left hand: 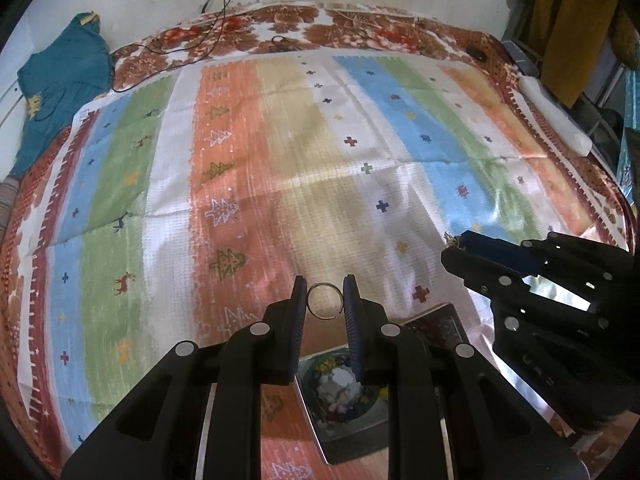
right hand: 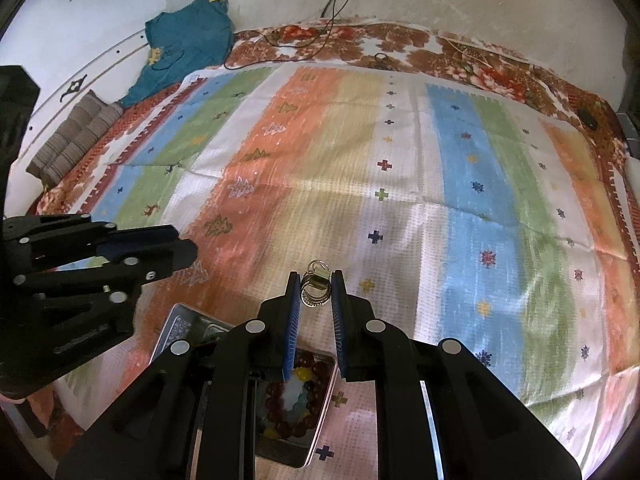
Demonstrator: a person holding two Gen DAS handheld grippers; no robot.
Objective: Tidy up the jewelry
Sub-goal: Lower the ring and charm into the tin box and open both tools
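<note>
Item, nearest: left gripper (left hand: pixel 325 300), jaws closed onto a plain metal ring (left hand: pixel 325 301), pinched edge to edge at its 9 and 3 o'clock and held clear of the cloth. Below it, at 6 o'clock, an open tin (left hand: pixel 348 404) with beads inside.

Item: right gripper (right hand: pixel 316 290), jaws closed on a cluster of small rings on a gold clasp (right hand: pixel 317 286) (possibly earrings; the detail is too fine to settle). Under it the tin (right hand: pixel 320 412) shows a dark red bead bracelet (right hand: pixel 298 396); its lid (right hand: pixel 180 328) lies at 9 o'clock.

Item, far: striped mat (left hand: pixel 320 152), teal garment (left hand: pixel 64 80) at 10 o'clock.

Step, as judged: both pieces lifted, awaiting deposit. The next move calls for lowering each over the tin and opening.

Views: only the right wrist resolves the bracelet and lid; only the left shows the single ring.
</note>
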